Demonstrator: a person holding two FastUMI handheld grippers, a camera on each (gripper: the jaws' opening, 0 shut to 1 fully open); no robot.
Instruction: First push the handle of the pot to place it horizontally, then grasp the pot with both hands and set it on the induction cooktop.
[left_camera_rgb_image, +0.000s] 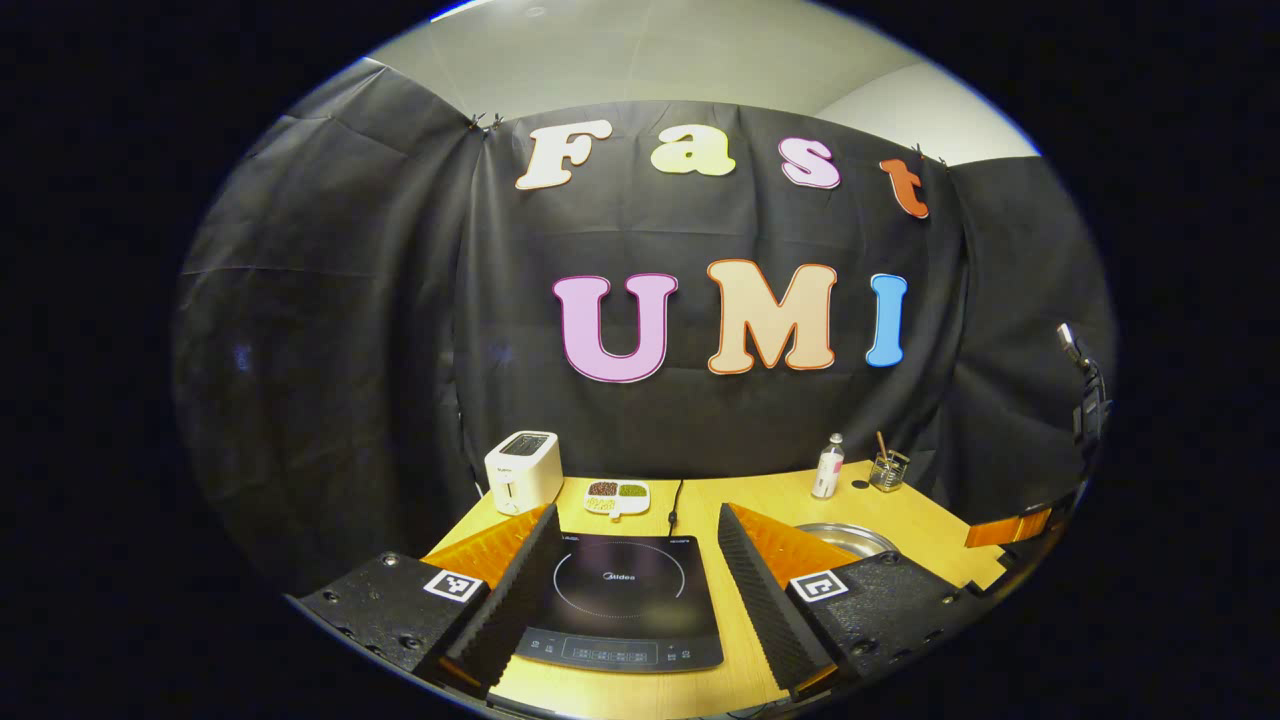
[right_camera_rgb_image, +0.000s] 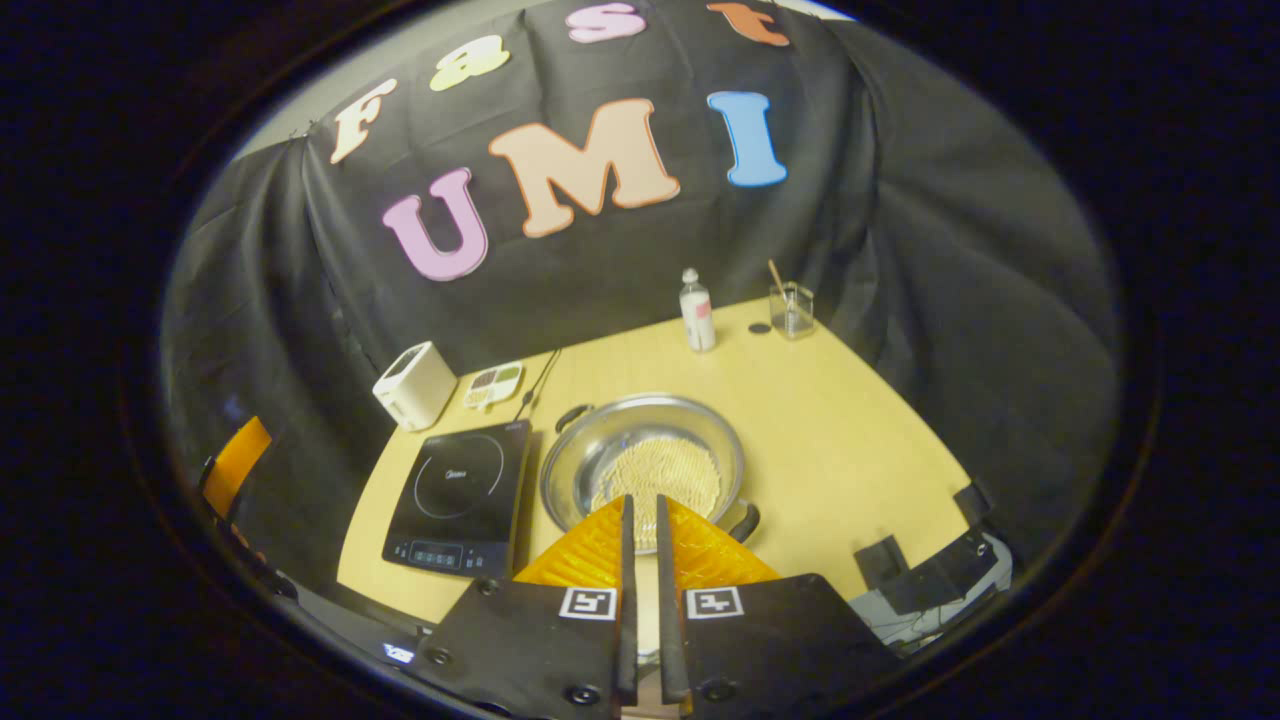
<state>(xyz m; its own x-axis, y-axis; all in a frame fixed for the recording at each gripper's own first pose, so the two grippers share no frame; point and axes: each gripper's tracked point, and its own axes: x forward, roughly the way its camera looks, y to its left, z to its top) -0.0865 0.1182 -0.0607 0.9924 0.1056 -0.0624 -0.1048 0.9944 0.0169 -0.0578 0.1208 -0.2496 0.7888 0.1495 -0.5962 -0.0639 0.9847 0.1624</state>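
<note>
Wide shiny steel pot (right_camera_rgb_image: 645, 462) with two black loop handles on yellow desk (right_camera_rgb_image: 850, 440), just ahead of nearly closed right claw (right_camera_rgb_image: 640, 520). Left claw (left_camera_rgb_image: 635, 560) spread wide over black induction cooktop (left_camera_rgb_image: 620, 600). Likely rigid, slick, weighty with grain; best gripped at handles.

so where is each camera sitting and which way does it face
Left gripper view: rides the left tool, low at the table's near edge, facing the back wall across the cooktop; its own fingers stand wide apart.
Right gripper view: rides the right tool, higher, looking down over the pot; its fingers are nearly closed, with a thin gap.
Shared: cooktop, pot, toaster, bottle, glass and the yellow table.
</note>
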